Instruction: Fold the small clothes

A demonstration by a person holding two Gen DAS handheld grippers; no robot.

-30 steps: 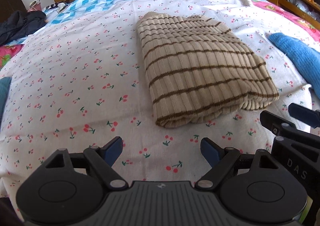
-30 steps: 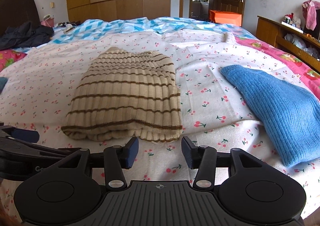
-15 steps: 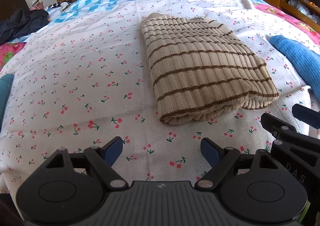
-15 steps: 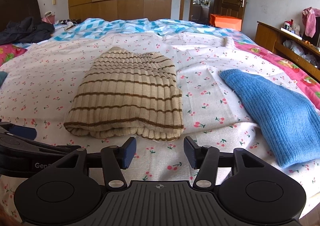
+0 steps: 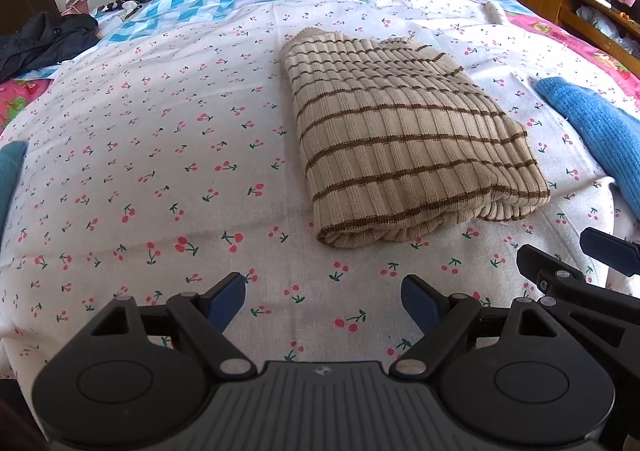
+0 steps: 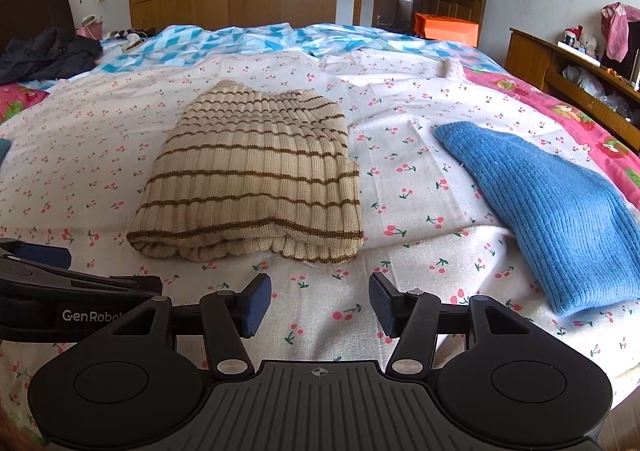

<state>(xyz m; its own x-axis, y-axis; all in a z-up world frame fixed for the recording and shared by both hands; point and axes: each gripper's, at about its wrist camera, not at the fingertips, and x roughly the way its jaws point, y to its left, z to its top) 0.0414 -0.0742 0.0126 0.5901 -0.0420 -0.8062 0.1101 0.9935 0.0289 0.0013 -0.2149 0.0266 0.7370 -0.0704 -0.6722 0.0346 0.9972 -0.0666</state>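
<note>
Beige striped sweater [image 6: 248,179] folded on bed, just beyond both gaping, empty tools

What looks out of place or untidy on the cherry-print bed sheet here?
Little stands out. The beige brown-striped ribbed knit lies folded, though its near edge bulges unevenly. The blue knit garment beside it lies apart, slanted. Both grippers are open and empty.

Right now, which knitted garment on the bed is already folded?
The beige ribbed knit with brown stripes, doubled into a thick bundle; the blue knit beside it lies flat in one layer.
</note>
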